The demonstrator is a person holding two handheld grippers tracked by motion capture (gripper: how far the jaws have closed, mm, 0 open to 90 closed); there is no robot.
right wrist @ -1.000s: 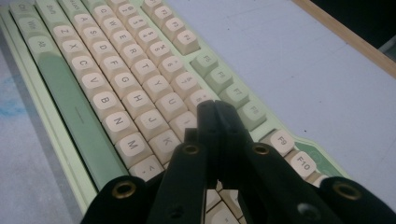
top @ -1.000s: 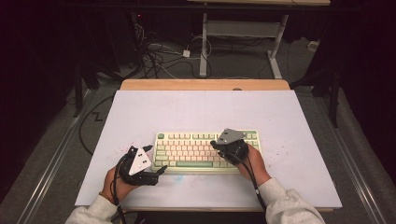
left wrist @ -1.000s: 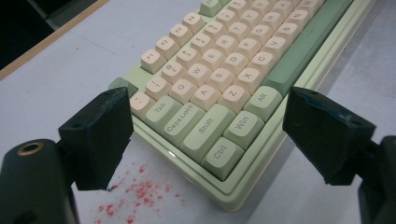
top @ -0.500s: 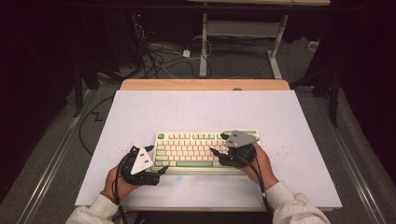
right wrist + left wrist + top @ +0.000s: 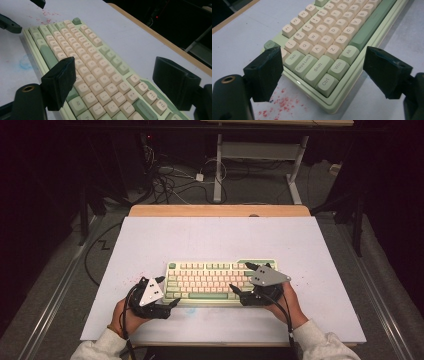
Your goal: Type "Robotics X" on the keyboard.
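A pale green keyboard (image 5: 220,281) with cream keys lies on the white table top (image 5: 220,240), near the front edge. My left gripper (image 5: 172,304) rests at its front left corner with the jaws open. In the left gripper view the Ctrl corner of the keyboard (image 5: 324,85) sits between the wide-apart jaws of the left gripper (image 5: 324,67), and neither pad touches it. My right gripper (image 5: 236,294) hovers at the keyboard's right end, pointing left. Its jaws have just been opening, and the right gripper (image 5: 117,75) holds nothing, with the keys (image 5: 100,82) below it.
Red specks (image 5: 284,105) mark the table by the left gripper, and a faint blue smudge (image 5: 25,62) lies in front of the keyboard. A wooden edge (image 5: 220,211) bounds the far side. Cables (image 5: 170,180) and desk legs (image 5: 218,170) stand on the floor beyond.
My right gripper went from shut over the keys to open. It drew to the right and a little toward the person. The left gripper and the keyboard stayed put.
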